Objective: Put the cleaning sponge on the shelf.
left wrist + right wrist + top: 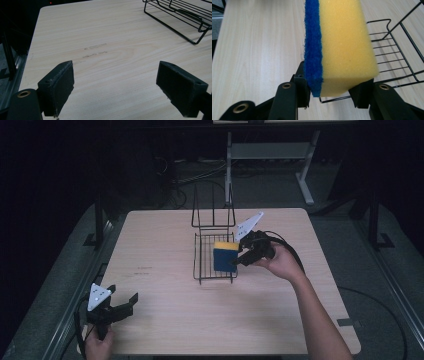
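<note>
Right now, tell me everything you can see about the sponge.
The sponge is a rectangular block of yellow foam with a thinner blue scouring layer on one face. It looks soft and porous, clean and undamaged. The right gripper is shut on it, one jaw on the blue face and the other on the yellow side. It is held on edge, blue face towards the person in the high view, over the black wire rack on the wooden table.
</note>
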A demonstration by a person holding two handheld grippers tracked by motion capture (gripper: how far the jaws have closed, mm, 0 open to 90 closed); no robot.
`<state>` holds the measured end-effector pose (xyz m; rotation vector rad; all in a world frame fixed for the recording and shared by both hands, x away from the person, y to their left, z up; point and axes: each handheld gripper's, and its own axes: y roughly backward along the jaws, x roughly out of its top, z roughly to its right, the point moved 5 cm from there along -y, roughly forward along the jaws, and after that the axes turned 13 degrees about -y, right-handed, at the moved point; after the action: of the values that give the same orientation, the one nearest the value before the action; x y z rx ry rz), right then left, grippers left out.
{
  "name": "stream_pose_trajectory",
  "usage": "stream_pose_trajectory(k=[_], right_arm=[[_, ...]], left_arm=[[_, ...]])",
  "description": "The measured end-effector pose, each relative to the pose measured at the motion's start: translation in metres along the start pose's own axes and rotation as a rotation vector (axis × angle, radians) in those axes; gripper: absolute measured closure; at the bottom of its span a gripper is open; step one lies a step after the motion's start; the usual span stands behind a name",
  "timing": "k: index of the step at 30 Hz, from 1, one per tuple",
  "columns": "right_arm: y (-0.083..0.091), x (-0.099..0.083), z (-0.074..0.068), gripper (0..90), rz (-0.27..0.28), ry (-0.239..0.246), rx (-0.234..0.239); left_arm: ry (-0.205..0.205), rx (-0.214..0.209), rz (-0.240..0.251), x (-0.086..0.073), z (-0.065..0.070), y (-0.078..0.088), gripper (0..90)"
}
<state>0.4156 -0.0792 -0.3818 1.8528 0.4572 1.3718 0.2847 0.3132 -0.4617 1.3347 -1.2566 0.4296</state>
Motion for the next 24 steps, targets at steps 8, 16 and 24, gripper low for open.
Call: stream_pose_trajectory(k=[8, 16, 24], right_arm=[[-0.003, 0.003, 0.01, 56.4, 0.001, -0.021, 0.0], [-0.015, 0.002, 0.018, 56.5, -0.018, -0.032, 0.008], [-0.018, 0.008, 0.025, 56.6, -0.028, -0.039, 0.005]], left_arm=[[-0.003, 0.003, 0.006, 0.001, 0.0, 0.002, 14.1], [-0.008, -0.001, 0.008, 0.002, 0.001, 0.001, 14.1], [-0.008, -0.001, 0.007, 0.002, 0.001, 0.002, 14.1]])
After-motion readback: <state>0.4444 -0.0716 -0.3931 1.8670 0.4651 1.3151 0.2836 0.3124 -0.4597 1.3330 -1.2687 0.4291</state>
